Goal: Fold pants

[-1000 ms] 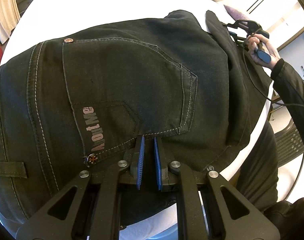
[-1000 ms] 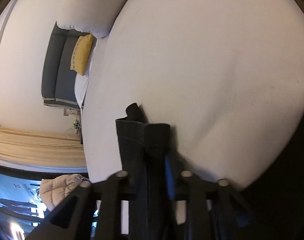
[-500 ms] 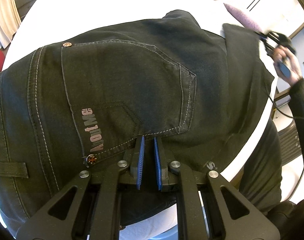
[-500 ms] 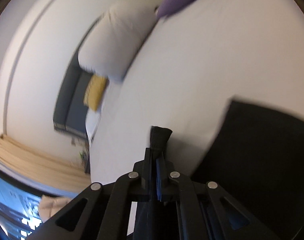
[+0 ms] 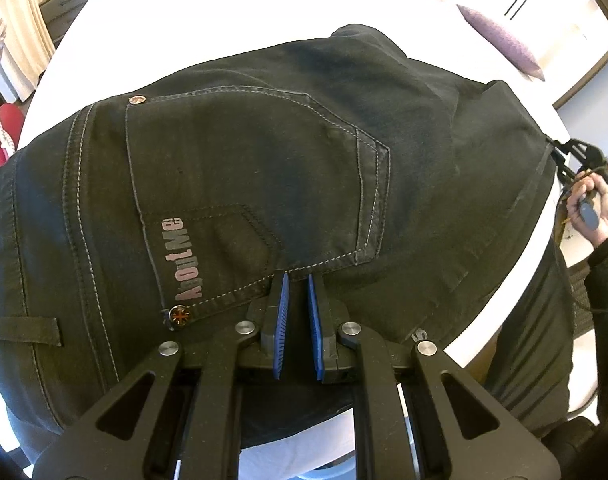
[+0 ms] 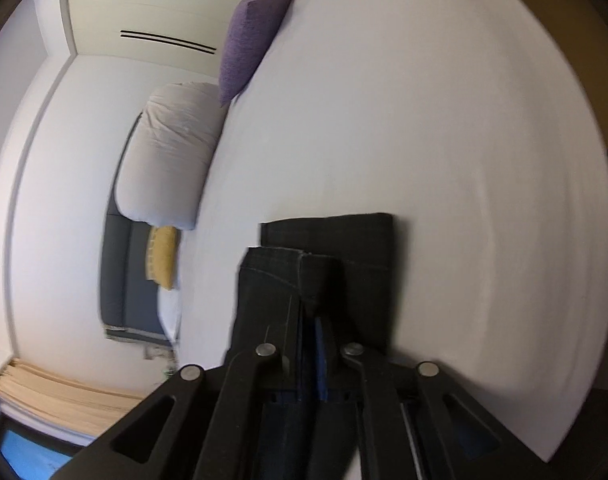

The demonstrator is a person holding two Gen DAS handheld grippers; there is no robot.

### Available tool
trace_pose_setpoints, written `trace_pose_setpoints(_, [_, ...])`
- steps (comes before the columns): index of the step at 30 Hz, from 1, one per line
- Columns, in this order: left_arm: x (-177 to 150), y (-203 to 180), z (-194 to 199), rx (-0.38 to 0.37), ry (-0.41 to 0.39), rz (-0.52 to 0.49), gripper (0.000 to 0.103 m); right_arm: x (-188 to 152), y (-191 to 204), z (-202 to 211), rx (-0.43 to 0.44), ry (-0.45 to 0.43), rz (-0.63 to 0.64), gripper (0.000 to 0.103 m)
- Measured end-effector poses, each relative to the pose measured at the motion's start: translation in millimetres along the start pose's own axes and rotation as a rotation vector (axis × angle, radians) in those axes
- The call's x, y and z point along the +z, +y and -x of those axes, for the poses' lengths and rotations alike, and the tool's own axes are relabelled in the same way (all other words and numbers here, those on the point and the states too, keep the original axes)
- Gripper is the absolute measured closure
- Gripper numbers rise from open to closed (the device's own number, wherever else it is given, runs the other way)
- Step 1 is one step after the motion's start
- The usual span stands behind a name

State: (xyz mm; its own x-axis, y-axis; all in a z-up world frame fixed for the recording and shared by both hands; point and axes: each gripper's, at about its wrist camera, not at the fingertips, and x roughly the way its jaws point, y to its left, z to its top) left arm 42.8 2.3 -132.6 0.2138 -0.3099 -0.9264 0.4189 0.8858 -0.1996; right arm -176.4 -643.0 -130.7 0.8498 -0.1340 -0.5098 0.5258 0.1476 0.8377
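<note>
Black jeans [image 5: 263, 168] lie on a white bed, back pocket with an "AboutMe" print facing up. My left gripper [image 5: 297, 280] sits just above the seat of the jeans below the pocket, its blue pads a little apart with no cloth between them. My right gripper [image 6: 310, 312] is shut on the hem of a pant leg [image 6: 287, 276], with more black cloth [image 6: 344, 240] lying on the sheet behind it. The right gripper also shows in the left wrist view [image 5: 560, 160] at the jeans' far right edge, held by a hand.
The white bed sheet [image 6: 444, 140] spreads wide around the jeans. A purple cushion [image 6: 251, 28] and a white pillow [image 6: 171, 152] lie at the bed's head. A grey sofa with a yellow cushion [image 6: 161, 256] stands beyond. The bed edge [image 5: 516, 280] runs at the right.
The right gripper has carried the pant-leg hem outward to the right and down towards the bed edge, pulling the cloth flatter. The left gripper has stayed in place.
</note>
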Motion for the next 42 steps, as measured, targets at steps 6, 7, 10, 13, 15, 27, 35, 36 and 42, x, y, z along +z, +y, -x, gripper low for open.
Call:
trace_pose_setpoints(6, [-0.8, -11.9, -1.7, 0.025, 0.003, 0.001, 0.093, 17.6, 6.8, -12.7, 0.009, 0.089, -0.011, 0.095])
trace_pose_setpoints(7, [-0.1, -15.3, -1.6, 0.032, 0.008, 0.001, 0.093, 21.7, 4.8, -7.2, -0.006, 0.085, -0.004, 0.095])
trace_pose_setpoints(10, [3.6, -26.3, -1.5, 0.056, 0.018, -0.003, 0.093, 22.7, 6.7, 0.2, -0.024, 0.055, 0.007, 0.095])
trace_pose_setpoints(13, [7.9, -35.7, -1.1, 0.083, 0.021, -0.006, 0.093, 17.5, -1.7, 16.6, -0.036, 0.009, -0.001, 0.096])
trace_pose_setpoints(15, [11.3, -43.1, -0.4, 0.082, 0.014, -0.011, 0.093, 17.1, -8.2, 20.8, -0.045, -0.009, -0.023, 0.096])
trace_pose_setpoints(27, [8.0, -39.2, -5.8, -0.041, -0.049, 0.047, 0.093, 21.9, -10.9, 24.6, -0.069, -0.015, 0.023, 0.098])
trace_pose_setpoints(35, [-4.0, -22.7, -3.9, -0.128, -0.105, 0.088, 0.093, 25.3, -13.8, 26.8, -0.062, 0.007, 0.020, 0.098])
trace_pose_setpoints(36, [-5.7, -20.3, -4.3, -0.137, -0.109, 0.096, 0.093, 25.5, -15.2, 28.0, -0.054, 0.009, 0.006, 0.098])
trace_pose_setpoints(42, [-11.5, -7.8, -3.0, -0.171, -0.123, 0.126, 0.093, 22.2, 4.0, 69.1, -0.130, -0.056, 0.073, 0.067])
